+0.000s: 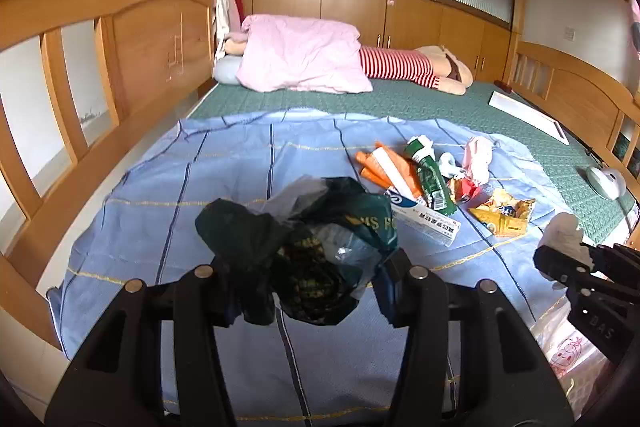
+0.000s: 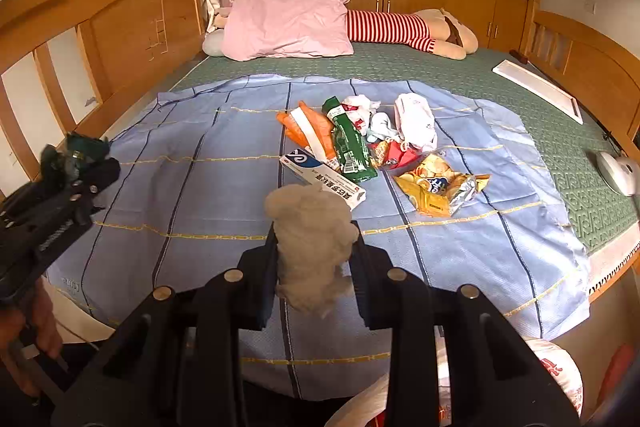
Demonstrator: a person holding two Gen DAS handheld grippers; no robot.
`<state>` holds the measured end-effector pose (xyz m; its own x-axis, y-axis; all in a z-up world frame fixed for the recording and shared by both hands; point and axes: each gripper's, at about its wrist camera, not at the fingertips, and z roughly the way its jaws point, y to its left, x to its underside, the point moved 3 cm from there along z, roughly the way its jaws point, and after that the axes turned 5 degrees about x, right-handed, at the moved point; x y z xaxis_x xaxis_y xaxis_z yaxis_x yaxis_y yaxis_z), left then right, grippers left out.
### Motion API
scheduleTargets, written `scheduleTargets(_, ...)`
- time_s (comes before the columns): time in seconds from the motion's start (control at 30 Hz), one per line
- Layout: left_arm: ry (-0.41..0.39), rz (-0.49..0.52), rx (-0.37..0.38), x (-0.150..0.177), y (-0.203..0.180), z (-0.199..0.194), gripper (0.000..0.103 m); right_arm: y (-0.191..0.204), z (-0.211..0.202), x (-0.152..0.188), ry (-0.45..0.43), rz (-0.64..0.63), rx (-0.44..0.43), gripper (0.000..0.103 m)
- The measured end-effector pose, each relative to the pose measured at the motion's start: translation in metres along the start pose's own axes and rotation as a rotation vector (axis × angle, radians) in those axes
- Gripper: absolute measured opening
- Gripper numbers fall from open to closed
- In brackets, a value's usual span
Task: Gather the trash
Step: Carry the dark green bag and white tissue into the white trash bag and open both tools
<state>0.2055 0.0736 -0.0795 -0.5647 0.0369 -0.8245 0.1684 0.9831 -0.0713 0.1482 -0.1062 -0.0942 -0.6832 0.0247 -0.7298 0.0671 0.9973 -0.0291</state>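
Two pieces of trash are in our grip above the blue checked cloth [image 2: 208, 187]: a crumpled dark green plastic bag [image 1: 304, 251] pinched between the fingers of our left gripper [image 1: 308, 291], and a wad of off-white tissue [image 2: 316, 243] clamped in our right gripper [image 2: 314, 267]. More trash lies in a cluster farther out on the cloth, where we see a toothpaste box [image 2: 324, 177], a green wrapper [image 2: 350, 143], an orange wrapper [image 2: 310, 129], a yellow snack bag [image 2: 440, 187] and a white bag [image 2: 416, 123] close together. Beyond them a pink pillow [image 2: 284, 23] rests on the green mat [image 2: 440, 67] by the wooden headboard [image 2: 132, 23].
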Motion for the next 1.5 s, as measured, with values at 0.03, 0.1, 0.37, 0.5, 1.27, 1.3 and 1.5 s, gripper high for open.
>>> scheduleTargets(0.03,-0.007,0.005,-0.001,-0.001,-0.001,-0.002,0.052,0.0,0.0,0.0,0.001,0.001,-0.001,0.033)
scheduleTargets(0.1,-0.016,0.011,-0.001,0.0,-0.002,-0.007,0.052,0.002,0.001,0.001,0.006,0.0,-0.005,0.033)
scheduleTargets(0.37,-0.02,0.029,0.02,0.003,-0.009,-0.011,0.052,0.001,-0.004,0.0,0.01,0.004,-0.011,0.033)
scheduleTargets(0.5,-0.015,0.031,0.023,0.004,-0.008,-0.011,0.052,-0.004,-0.004,0.002,0.018,0.017,-0.01,0.033)
scheduleTargets(1.27,0.227,0.055,0.814,0.038,-0.11,-0.008,0.052,-0.15,-0.063,0.119,0.405,0.016,0.089,0.077)
scheduleTargets(1.3,0.258,0.088,0.892,0.044,-0.126,-0.011,0.052,-0.16,-0.068,0.113,0.38,0.061,0.106,0.079)
scheduleTargets(1.5,0.399,0.309,1.134,0.092,-0.203,-0.042,0.097,-0.219,-0.084,0.09,0.241,0.323,0.168,0.08)
